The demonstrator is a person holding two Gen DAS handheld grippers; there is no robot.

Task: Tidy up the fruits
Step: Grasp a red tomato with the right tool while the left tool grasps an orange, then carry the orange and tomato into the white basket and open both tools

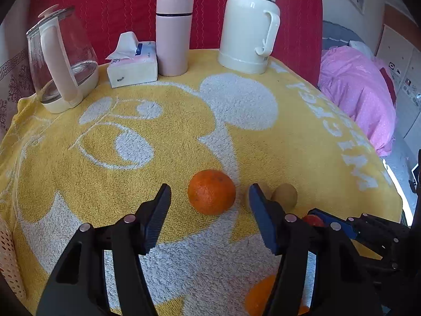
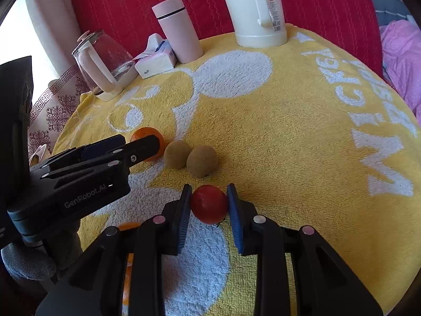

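Observation:
An orange (image 1: 211, 196) lies on the yellow towel (image 1: 171, 158), just past my open left gripper (image 1: 209, 193), between its fingertips and apart from both pads. Two brown round fruits (image 2: 177, 154) (image 2: 202, 160) sit side by side to the orange's right. My right gripper (image 2: 209, 193) is shut on a small red fruit (image 2: 208, 205), low over the towel, with both blue pads pressing its sides. In the right wrist view the left gripper (image 2: 143, 142) half hides the orange (image 2: 147, 132). A second orange (image 1: 259, 297) lies near the front edge, partly behind a finger.
Along the back stand a glass kettle (image 1: 60, 60), a tissue box (image 1: 133, 64), a pink flask (image 1: 173, 36) and a white thermos jug (image 1: 248, 23). A pink perforated basket (image 1: 8, 258) shows at the left edge. A bed with a pink cover (image 1: 360, 92) lies to the right.

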